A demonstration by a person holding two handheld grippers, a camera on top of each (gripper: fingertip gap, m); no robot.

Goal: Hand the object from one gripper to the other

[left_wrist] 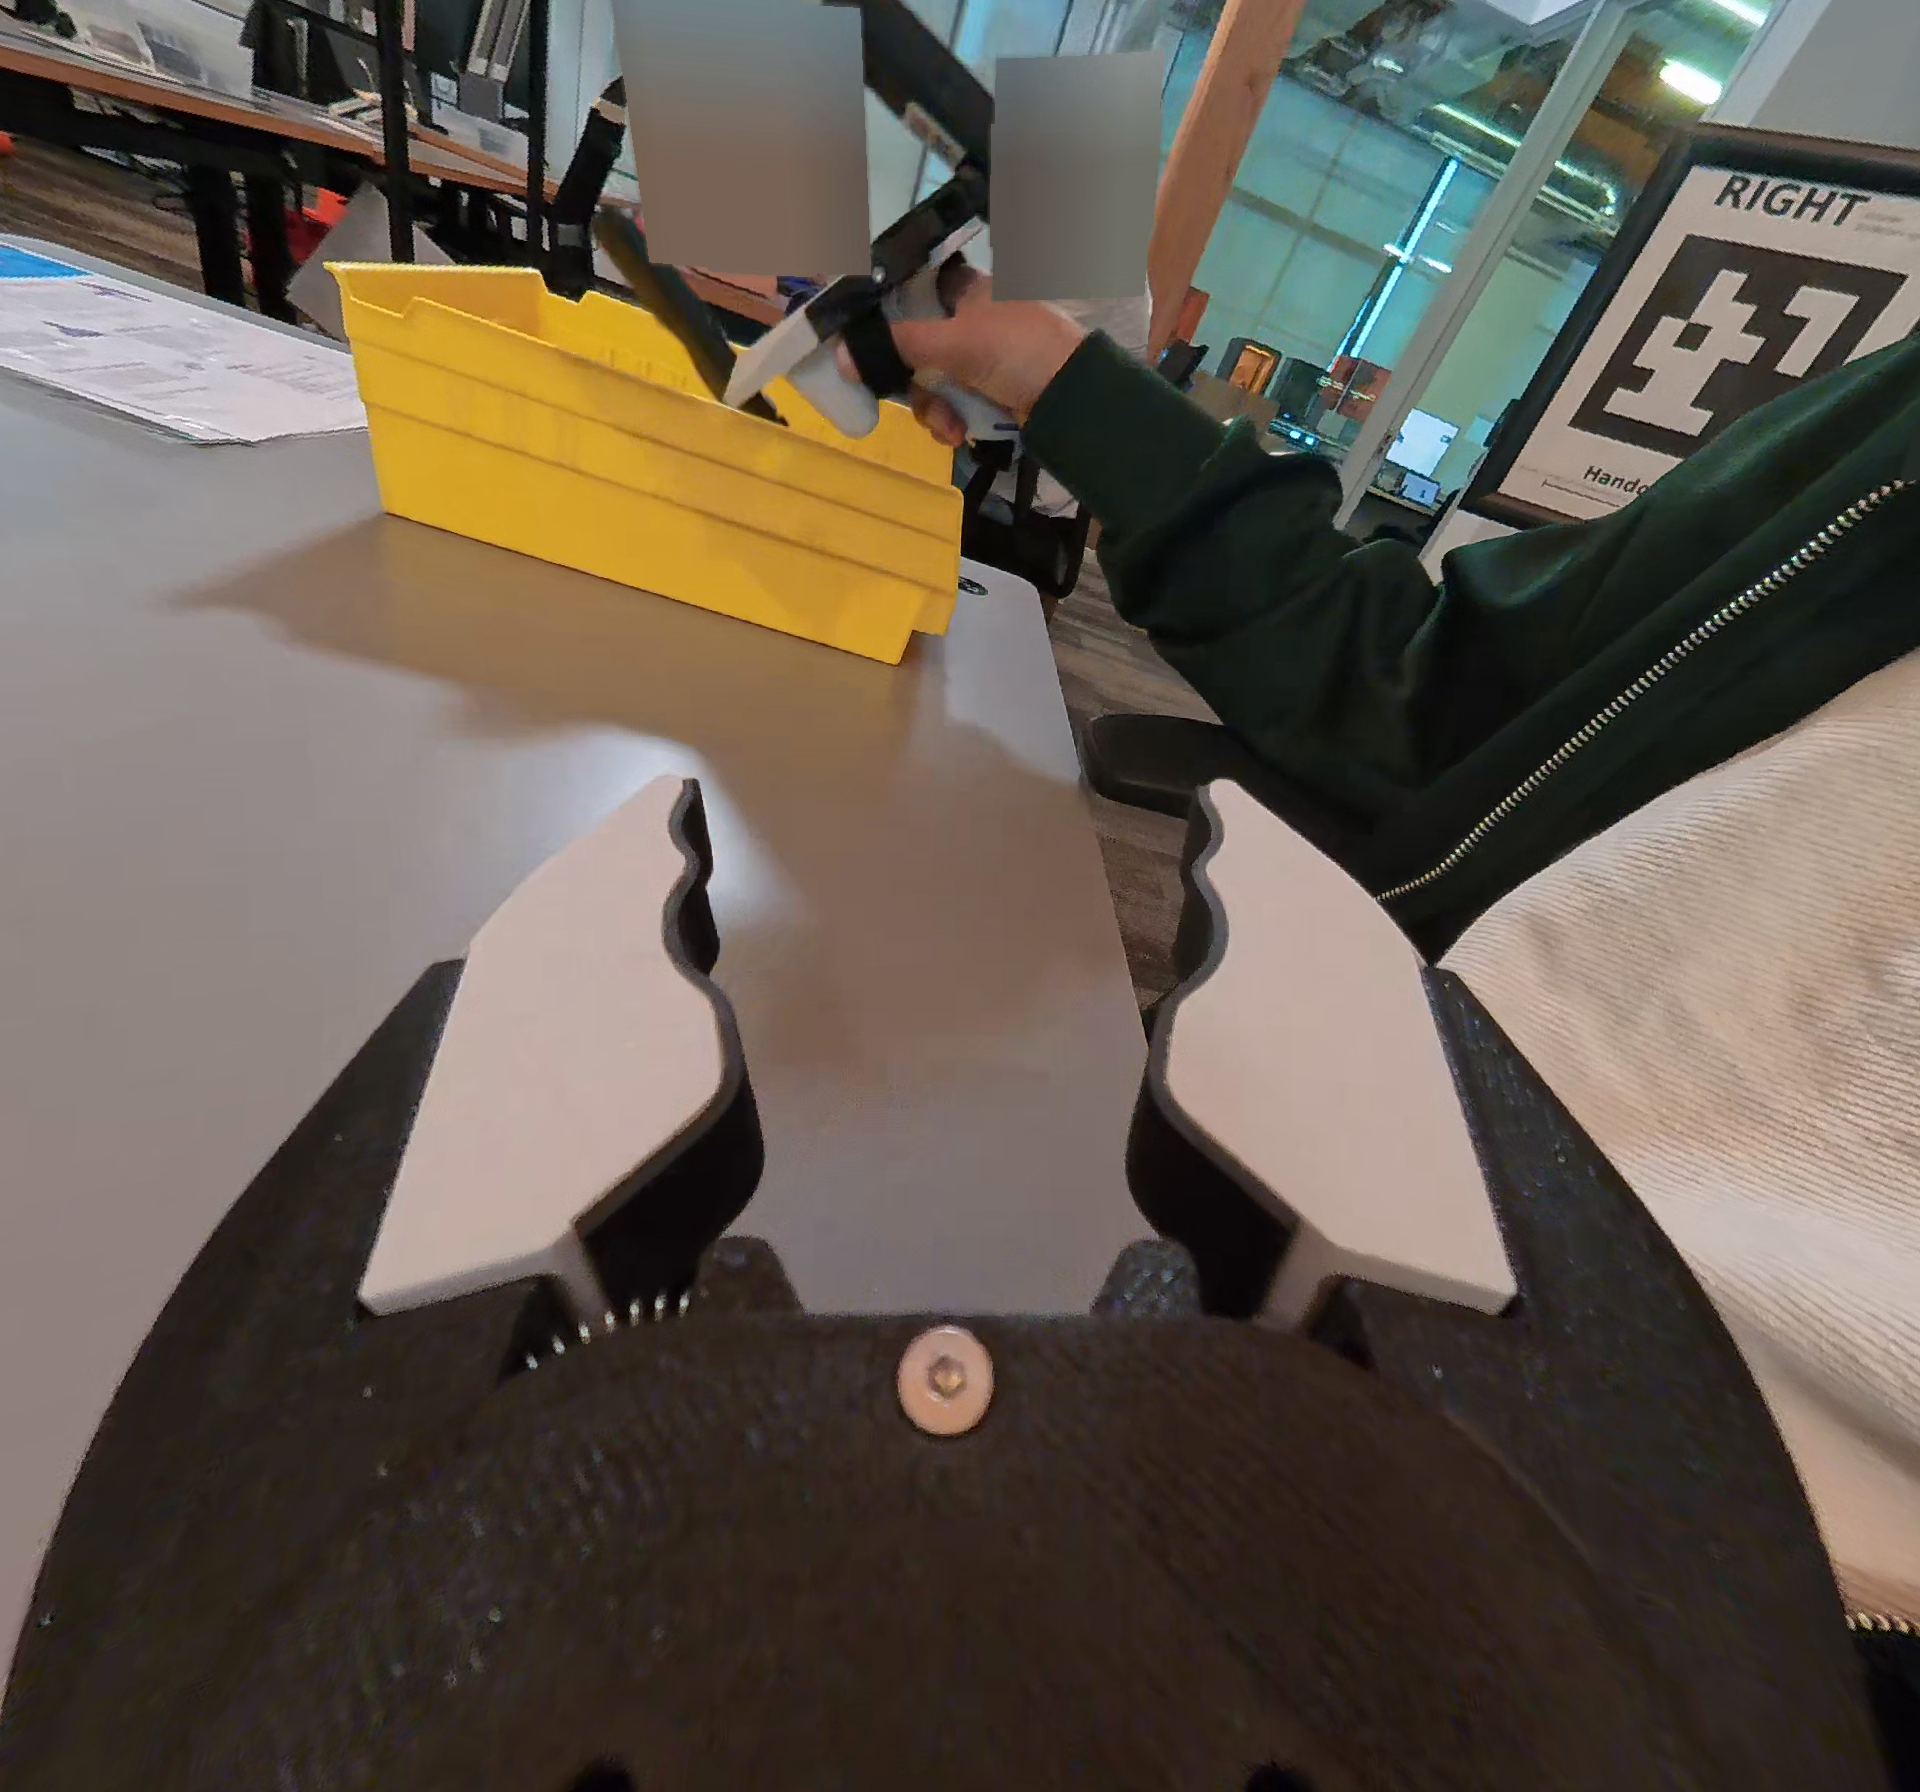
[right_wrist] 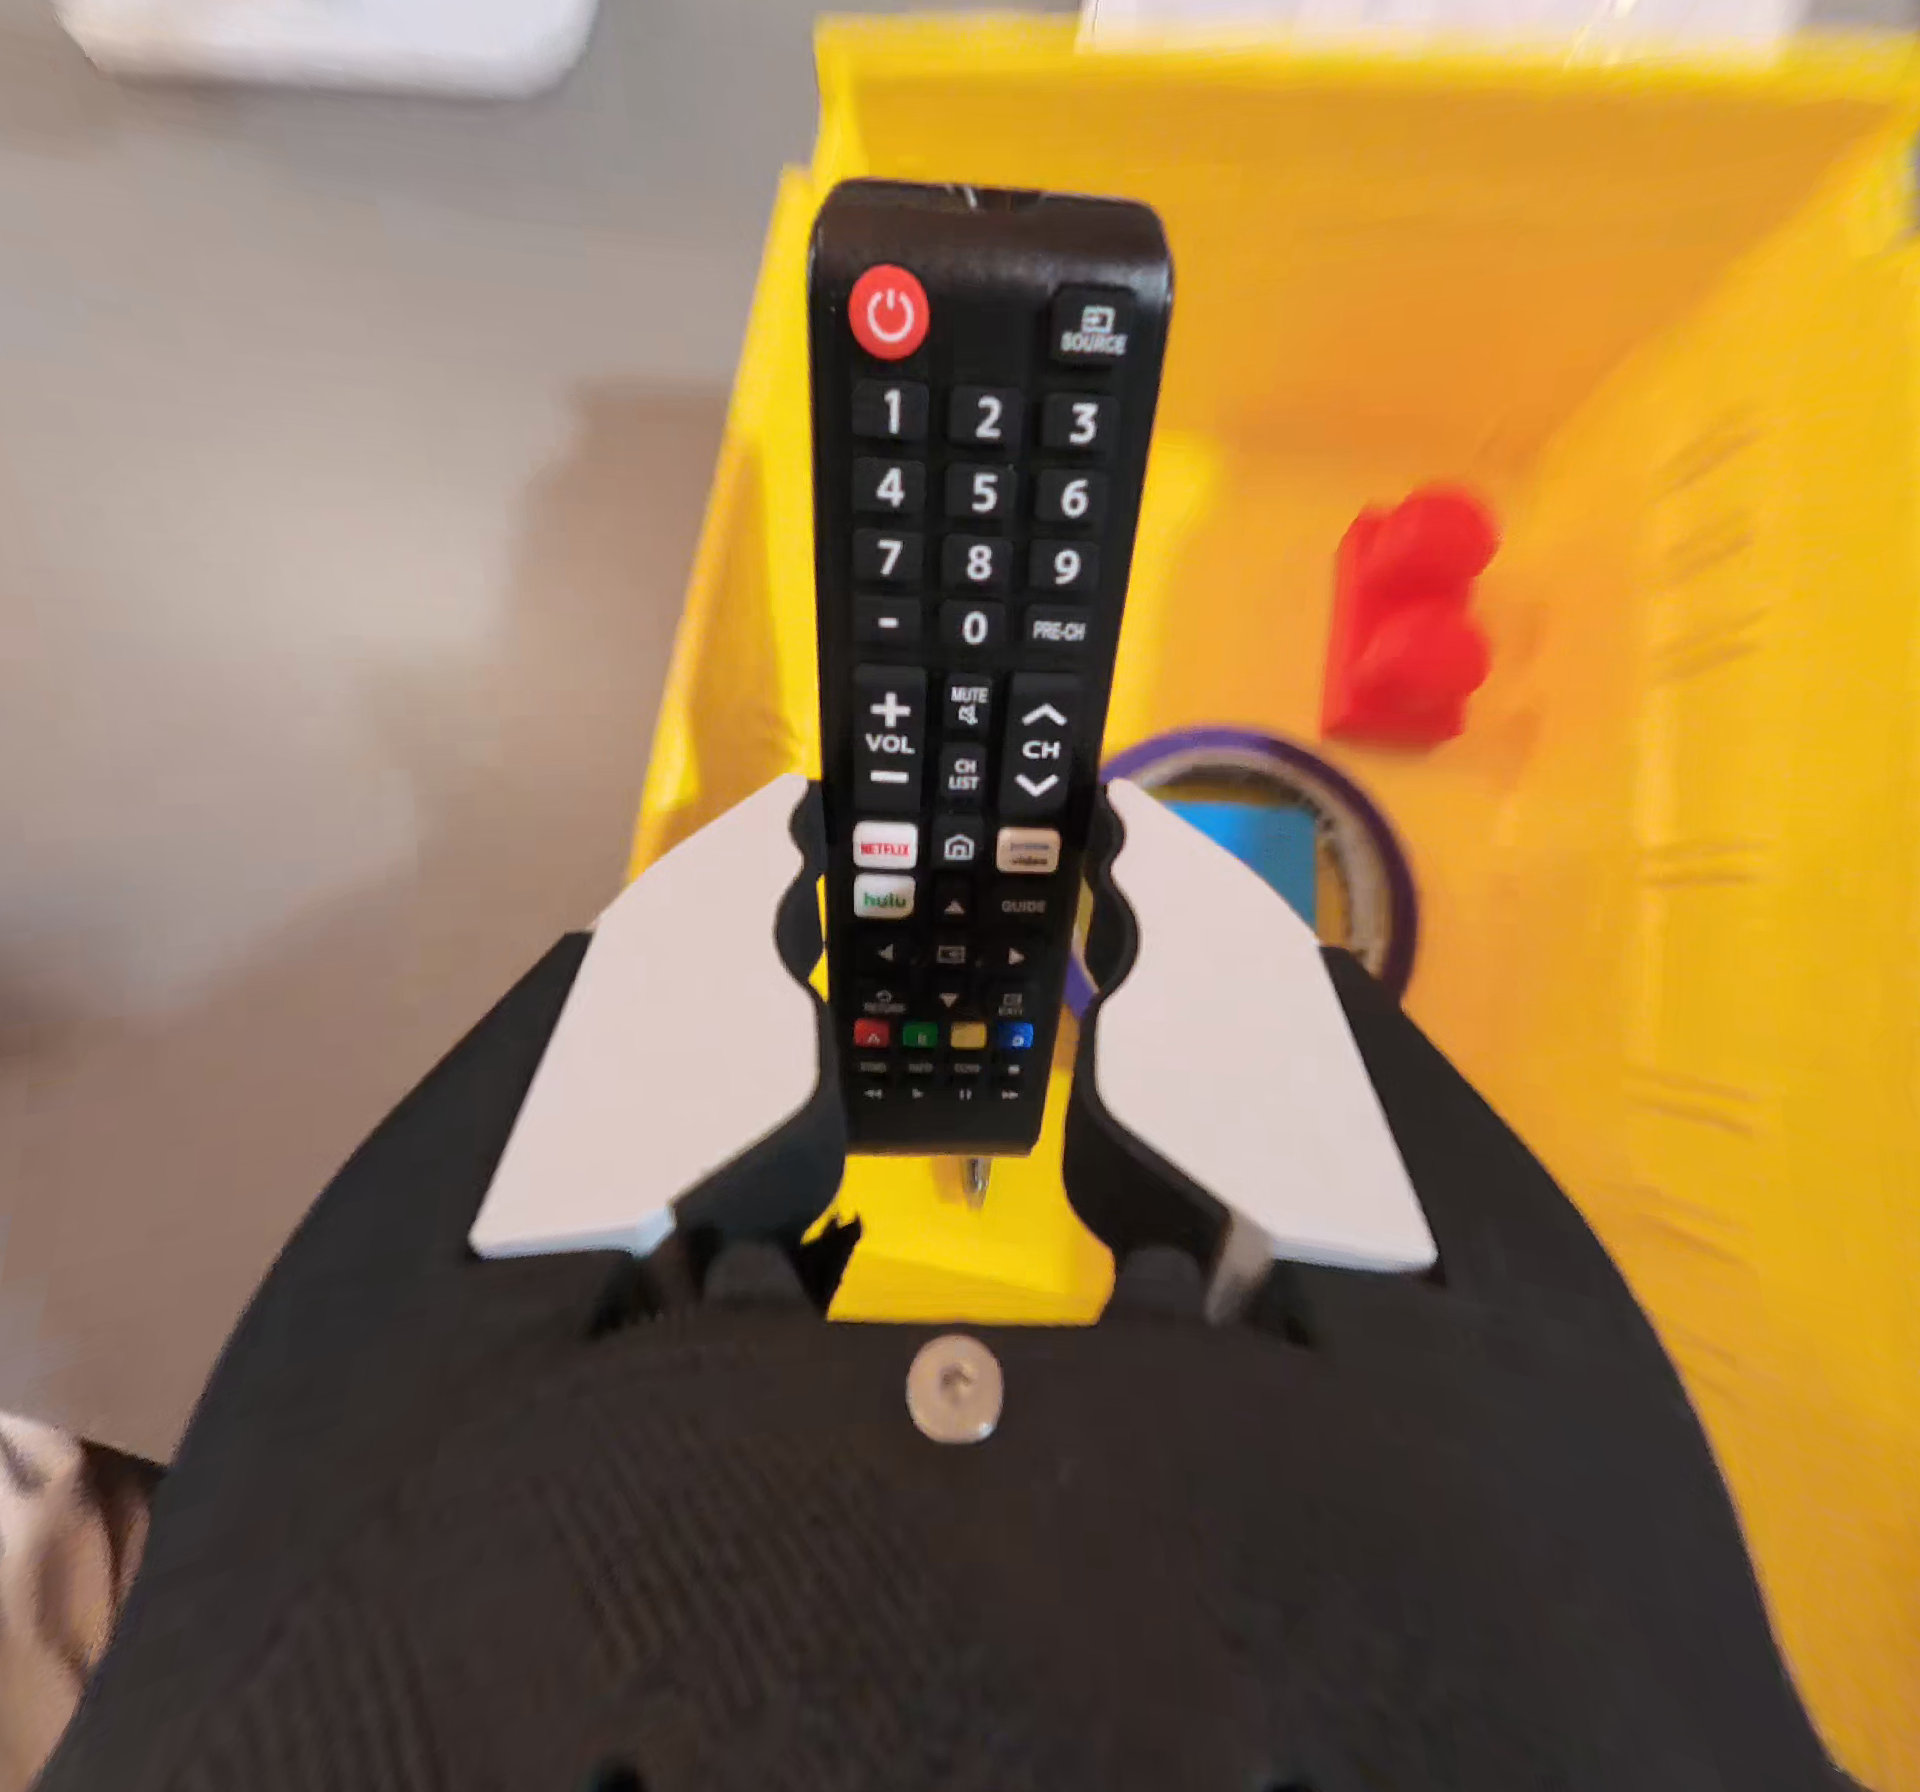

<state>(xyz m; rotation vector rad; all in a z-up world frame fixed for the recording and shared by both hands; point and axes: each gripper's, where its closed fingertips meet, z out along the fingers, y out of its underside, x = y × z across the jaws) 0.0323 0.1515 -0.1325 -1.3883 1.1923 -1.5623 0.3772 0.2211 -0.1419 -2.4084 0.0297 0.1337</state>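
A black TV remote [right_wrist: 977, 599] with a red power button stands between my right gripper's fingers. My right gripper [right_wrist: 956, 797] is shut on the remote's lower half and holds it over the yellow bin [right_wrist: 1351, 288]. In the left wrist view the right gripper [left_wrist: 764, 392] is far off above the yellow bin [left_wrist: 644, 475], with the remote [left_wrist: 665, 298] sticking up and to the left from it. My left gripper [left_wrist: 945, 807] is open and empty, low over the grey table [left_wrist: 312, 755], well short of the bin.
Inside the bin lie a red toy brick [right_wrist: 1403, 620] and a purple-rimmed tape roll [right_wrist: 1299, 828]. Papers [left_wrist: 156, 360] lie at the table's far left. A person's green sleeve [left_wrist: 1351, 620] reaches across on the right. The table edge [left_wrist: 1070, 755] runs past the bin.
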